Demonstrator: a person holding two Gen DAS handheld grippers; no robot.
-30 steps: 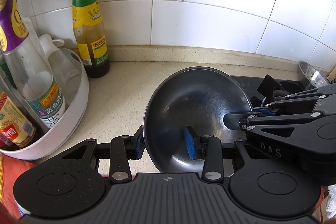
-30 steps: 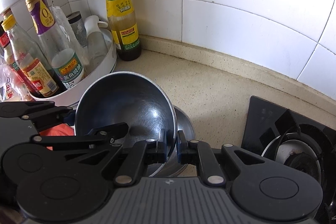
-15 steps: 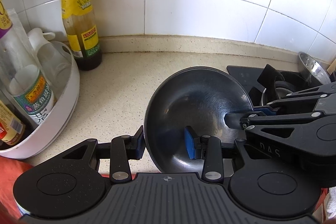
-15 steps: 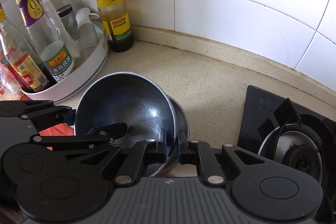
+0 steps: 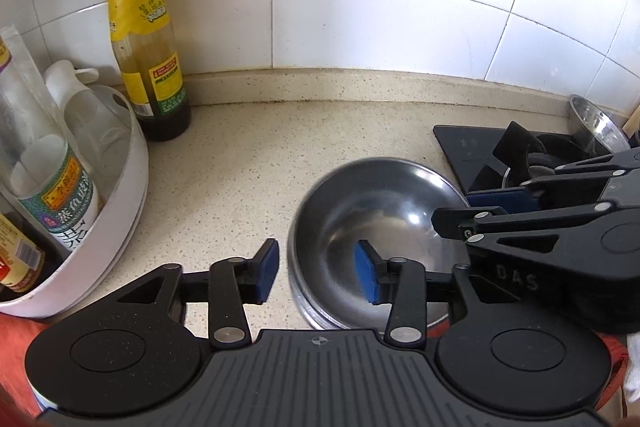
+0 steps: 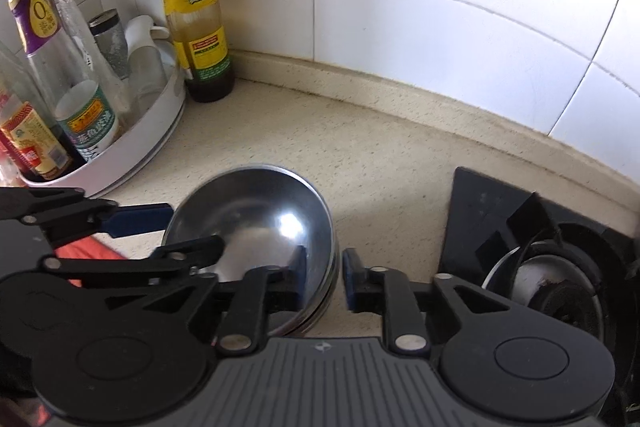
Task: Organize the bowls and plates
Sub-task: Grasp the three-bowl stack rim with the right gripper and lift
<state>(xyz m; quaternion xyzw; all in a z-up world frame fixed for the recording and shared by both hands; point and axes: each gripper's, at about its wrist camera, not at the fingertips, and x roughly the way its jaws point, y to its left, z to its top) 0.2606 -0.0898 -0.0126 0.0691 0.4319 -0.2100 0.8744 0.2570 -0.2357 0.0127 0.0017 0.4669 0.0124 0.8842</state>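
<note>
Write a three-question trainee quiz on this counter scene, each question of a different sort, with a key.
1. True or false: the left gripper is clamped on the steel bowl.
2. The bowl sits: A) nested on other bowls, B) upside down, C) on the stove.
3. Fill in: the tall bottle beside the white tray has a ____ cap.

Key: 1 false, its fingers straddle the rim, open; 2 A; 3 yellow.

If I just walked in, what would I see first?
The shiny steel bowl in the middle of the speckled counter, nested on other bowls, with the open left gripper and open right gripper straddling its rim. Next, the tall green-and-yellow sauce bottle by the tiled wall.
</note>
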